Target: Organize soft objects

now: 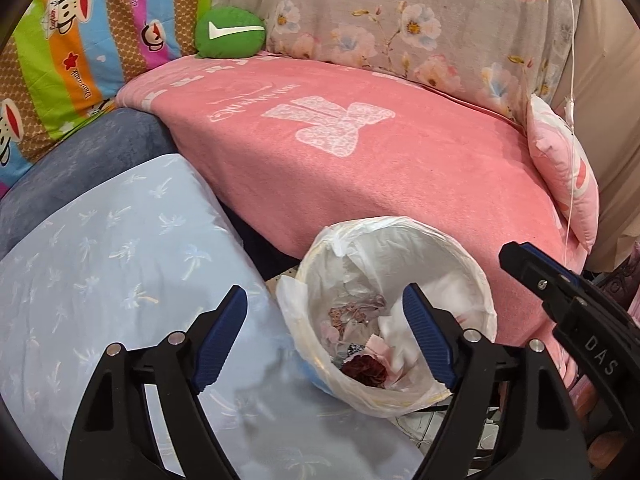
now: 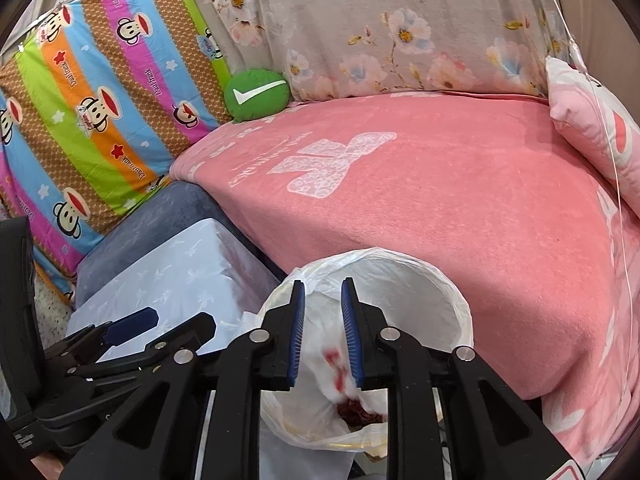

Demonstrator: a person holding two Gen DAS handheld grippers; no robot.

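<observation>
Left of the bin [image 1: 400,240] lies a pale blue pillow [image 1: 100,264], with a green cushion [image 1: 230,32] far behind it on the pink blanket [image 1: 360,152]. The left hand-held gripper [image 1: 324,338] hangs released above the bin's scraps. Only the right wrist view shows the right hand-held gripper [image 2: 322,334] narrowed, nothing visibly between its jaws, over a red-stained white cloth [image 2: 334,364]. A pink pillow [image 2: 596,140] sits right of the bin.
</observation>
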